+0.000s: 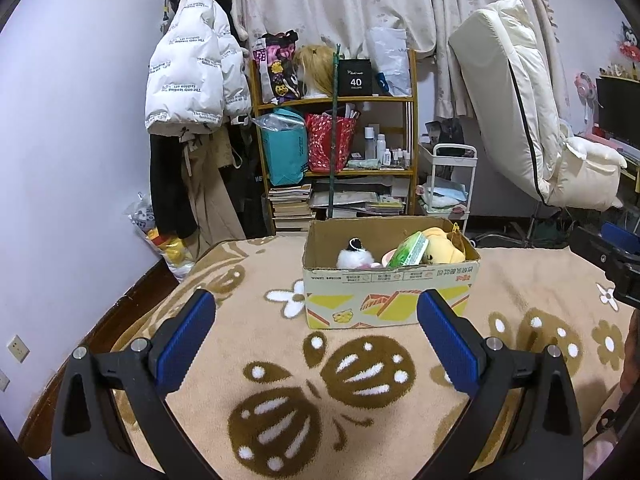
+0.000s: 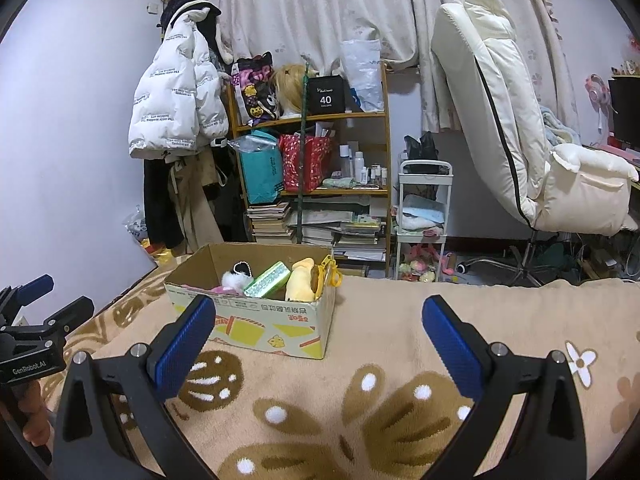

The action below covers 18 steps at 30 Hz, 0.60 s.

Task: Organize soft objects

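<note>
A cardboard box [image 1: 400, 300] [image 2: 280, 330] stands on the beige patterned blanket [image 1: 280, 360]. Inside lie a white fluffy toy [image 1: 354, 256] [image 2: 236, 280], a green tissue pack [image 1: 408, 250] [image 2: 267, 279] and a yellow plush [image 1: 442, 248] [image 2: 302, 282]. My left gripper [image 1: 316, 316] is open and empty, hovering in front of the box. My right gripper [image 2: 319, 322] is also open and empty, to the right of the box and a little back. The left gripper also shows at the left edge of the right wrist view, and the right gripper at the right edge of the left wrist view.
Beyond the bed's far edge stand a wooden shelf [image 1: 336, 100] with bags and books, hanging coats [image 1: 192, 80], a small white cart [image 2: 424, 216] and a cream reclining chair [image 2: 512, 128]. A hand [image 2: 32, 412] holds the left gripper's handle.
</note>
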Tool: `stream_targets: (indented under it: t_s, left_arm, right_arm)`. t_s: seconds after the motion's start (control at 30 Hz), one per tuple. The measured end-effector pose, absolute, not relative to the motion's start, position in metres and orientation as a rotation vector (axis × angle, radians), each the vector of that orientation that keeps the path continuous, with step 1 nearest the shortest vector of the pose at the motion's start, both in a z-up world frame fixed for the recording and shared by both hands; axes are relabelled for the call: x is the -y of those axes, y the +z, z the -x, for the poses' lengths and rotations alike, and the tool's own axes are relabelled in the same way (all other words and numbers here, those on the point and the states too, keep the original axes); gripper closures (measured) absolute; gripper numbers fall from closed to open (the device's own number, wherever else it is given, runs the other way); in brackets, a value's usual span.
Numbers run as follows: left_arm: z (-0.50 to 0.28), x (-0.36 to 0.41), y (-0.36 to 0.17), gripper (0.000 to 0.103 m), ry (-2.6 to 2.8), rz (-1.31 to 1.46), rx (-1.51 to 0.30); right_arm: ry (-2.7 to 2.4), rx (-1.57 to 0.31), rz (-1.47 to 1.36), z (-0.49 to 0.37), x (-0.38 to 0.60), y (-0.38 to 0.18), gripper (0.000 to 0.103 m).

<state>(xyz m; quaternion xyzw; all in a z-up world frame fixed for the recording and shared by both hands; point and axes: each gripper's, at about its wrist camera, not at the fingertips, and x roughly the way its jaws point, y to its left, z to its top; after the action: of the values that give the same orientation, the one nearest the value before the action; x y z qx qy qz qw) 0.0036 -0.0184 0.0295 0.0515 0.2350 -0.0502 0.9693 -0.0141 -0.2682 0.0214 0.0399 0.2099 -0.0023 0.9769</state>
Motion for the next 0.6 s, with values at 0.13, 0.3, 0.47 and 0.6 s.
stream_targets:
  t_s: [0.13,0.3,0.47,0.6]
  left_arm:
    - [-0.0041,0.0186,0.0294,0.003,-0.101,-0.105,-0.476]
    - [-0.0035,0.0194,0.0282,0.003,-0.093,-0.11,-0.472]
    - [-0.0031,0.0193,0.0279,0.003,-0.093,-0.108,-0.473]
    - [-0.0028,0.0193,0.0282,0.003,-0.098,-0.104,-0.479]
  right_arm:
    - [-0.005,-0.425,-0.08,0.0137,0.2689,0.0206,0.0]
    - [-0.006,-0.424,-0.081,0.0137,0.2685,0.0211,0.0]
    - [-0.006,-0.426,-0.081,0.0138,0.2702,0.0192,0.0]
    - [-0.007,-0.425,-0.08,0.0143,0.2698,0.0197,0.0]
